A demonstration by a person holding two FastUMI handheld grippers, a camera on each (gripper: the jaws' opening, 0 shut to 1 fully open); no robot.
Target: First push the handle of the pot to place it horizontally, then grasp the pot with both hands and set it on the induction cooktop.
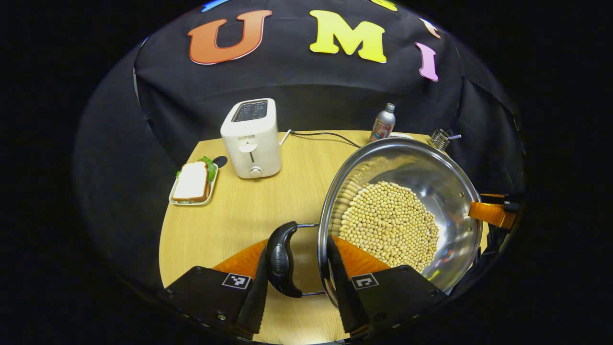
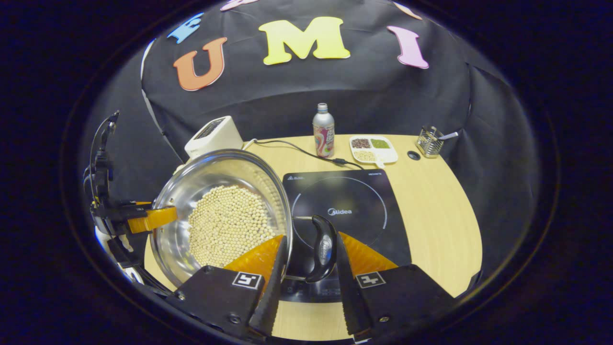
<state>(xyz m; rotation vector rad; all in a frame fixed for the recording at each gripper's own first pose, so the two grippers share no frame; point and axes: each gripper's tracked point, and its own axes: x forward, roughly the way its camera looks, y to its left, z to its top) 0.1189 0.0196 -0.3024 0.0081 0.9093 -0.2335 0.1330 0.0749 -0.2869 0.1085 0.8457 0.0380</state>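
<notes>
The wooden table (image 2: pixel 431 215) carries everything. Just ahead of the right claw (image 2: pixel 306 268) lies the black induction cooktop (image 2: pixel 354 201), flat and bare. The steel pot (image 2: pixel 210 191), full of pale beans (image 2: pixel 230 225), sits to the left of that claw and looks tilted, perhaps raised off the table, though the fisheye makes that hard to judge. Its rim overlaps the cooktop's left edge from here.

Each claw is set about one of the pot's black side handles. The right claw's fingers stand on either side of the right handle (image 2: pixel 322 249), close against it, seemingly clamped. In the left gripper view, the left claw (image 1: pixel 299 268) has the left handle (image 1: pixel 282 258) against its left finger while its right finger sits at the pot (image 1: pixel 431 182) rim; I cannot tell whether both press on the handle.

Beyond the left claw, to its left, stand a white toaster (image 1: pixel 251 139) and a sandwich on a small dish (image 1: pixel 193 184). Far ahead of the right claw are a drink bottle (image 2: pixel 323 132), a divided snack tray (image 2: pixel 373 149), a wire holder (image 2: pixel 428 141), and a black cord (image 2: pixel 297 148) running to the cooktop.
</notes>
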